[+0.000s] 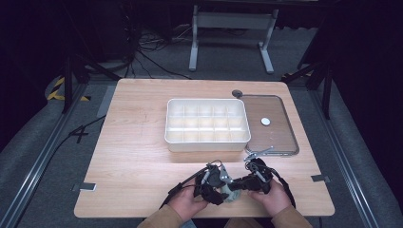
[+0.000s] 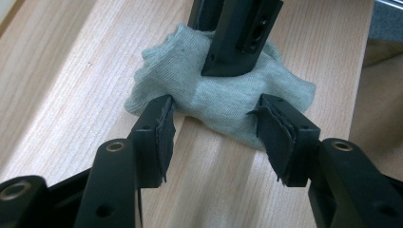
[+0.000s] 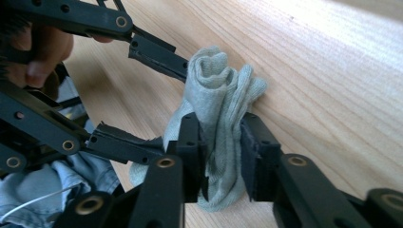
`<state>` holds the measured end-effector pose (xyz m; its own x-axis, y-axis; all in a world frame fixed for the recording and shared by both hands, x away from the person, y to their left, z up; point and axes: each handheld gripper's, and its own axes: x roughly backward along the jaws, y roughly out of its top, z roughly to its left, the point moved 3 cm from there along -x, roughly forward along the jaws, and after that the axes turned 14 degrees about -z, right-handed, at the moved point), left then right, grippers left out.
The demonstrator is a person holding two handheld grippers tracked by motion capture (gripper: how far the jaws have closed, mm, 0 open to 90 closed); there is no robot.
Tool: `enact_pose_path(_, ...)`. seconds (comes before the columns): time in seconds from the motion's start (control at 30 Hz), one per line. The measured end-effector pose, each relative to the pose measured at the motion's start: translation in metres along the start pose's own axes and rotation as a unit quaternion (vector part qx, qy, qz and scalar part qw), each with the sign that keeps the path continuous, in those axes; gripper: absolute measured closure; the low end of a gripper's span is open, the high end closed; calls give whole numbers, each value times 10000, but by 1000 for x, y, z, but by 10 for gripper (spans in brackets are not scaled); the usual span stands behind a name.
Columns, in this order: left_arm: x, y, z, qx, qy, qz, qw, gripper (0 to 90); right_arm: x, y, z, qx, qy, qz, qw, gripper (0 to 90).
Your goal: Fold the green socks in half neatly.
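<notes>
A crumpled grey-green sock (image 1: 231, 194) lies near the table's front edge between both grippers. In the right gripper view the sock (image 3: 215, 90) is bunched and stands up between the jaws, and my right gripper (image 3: 223, 156) is shut on it. In the left gripper view my left gripper (image 2: 216, 135) is open, its pads (image 2: 164, 128) set on either side of the sock's (image 2: 223, 102) near edge, the left pad touching the cloth. The right gripper's jaws come down onto the sock from above there. In the high view the left gripper (image 1: 222, 189) and the right gripper (image 1: 237, 187) meet at the sock.
A white tray with several compartments (image 1: 207, 141) stands mid-table. To its right lies a clear flat lid (image 1: 280, 137) with a white disc (image 1: 265, 121) on it. A person's hands (image 1: 189, 202) hold the grippers at the front edge. Bare wood lies to the left.
</notes>
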<state>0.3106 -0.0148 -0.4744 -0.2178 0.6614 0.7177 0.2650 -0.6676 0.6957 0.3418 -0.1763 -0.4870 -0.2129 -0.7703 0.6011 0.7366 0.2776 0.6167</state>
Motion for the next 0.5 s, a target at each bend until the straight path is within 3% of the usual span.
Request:
enact_pose_path(0.17,8,0,3,-14,67,-51,10000,473,-1,4,13,439,-340,66,9984,766)
enact_pose_path(0.37,34,-6,24,192,296,-278,9990,472,3,7,21,707,-477,-42,9963,771)
enact_pose_path(0.5,51,-12,39,399,504,-428,9970,471,8,12,26,970,-647,-208,9930,772)
